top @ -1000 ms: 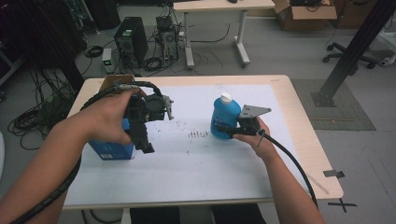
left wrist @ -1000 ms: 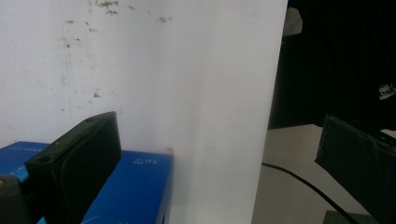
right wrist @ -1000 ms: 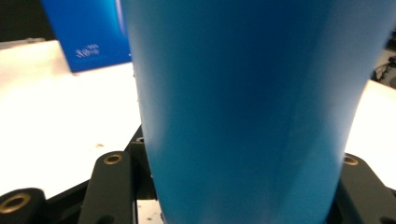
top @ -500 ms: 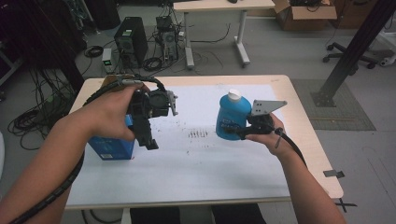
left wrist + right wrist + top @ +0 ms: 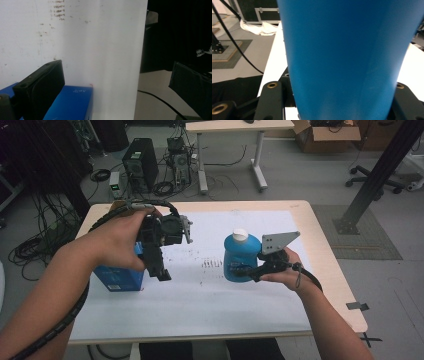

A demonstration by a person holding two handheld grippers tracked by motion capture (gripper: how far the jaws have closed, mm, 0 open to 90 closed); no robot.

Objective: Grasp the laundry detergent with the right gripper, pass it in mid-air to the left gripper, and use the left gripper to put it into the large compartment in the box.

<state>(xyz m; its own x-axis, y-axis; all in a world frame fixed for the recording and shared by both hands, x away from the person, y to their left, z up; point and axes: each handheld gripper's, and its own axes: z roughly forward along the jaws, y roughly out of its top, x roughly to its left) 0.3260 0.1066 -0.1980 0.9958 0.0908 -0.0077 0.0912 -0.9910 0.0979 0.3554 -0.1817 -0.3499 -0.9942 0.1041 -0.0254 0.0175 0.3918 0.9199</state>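
A blue bottle [image 5: 240, 257] with a white cap hangs upright above the white sheet, and my right gripper [image 5: 253, 270] is shut on its lower body from the right. In the right gripper view the bottle's blue wall [image 5: 344, 62] stands between both black jaws, which press on it. My left gripper [image 5: 160, 267] points down over the table's left side, just right of a blue box [image 5: 120, 277] lying on the sheet. In the left gripper view its jaws [image 5: 117, 85] stand wide apart with nothing gripped; the box's corner [image 5: 72, 102] lies beside the left jaw.
A white paper sheet [image 5: 210, 300] with dark smudges [image 5: 212, 263] covers the wooden table [image 5: 325, 245]. Behind the table are computer towers [image 5: 141, 165], cables, a second table [image 5: 230, 127], a cardboard box [image 5: 325, 130], an office chair and a black slanted post [image 5: 380, 170].
My right gripper has lifted the blue bottle higher above the sheet, still shut on it. The left gripper has hardly moved over the blue box.
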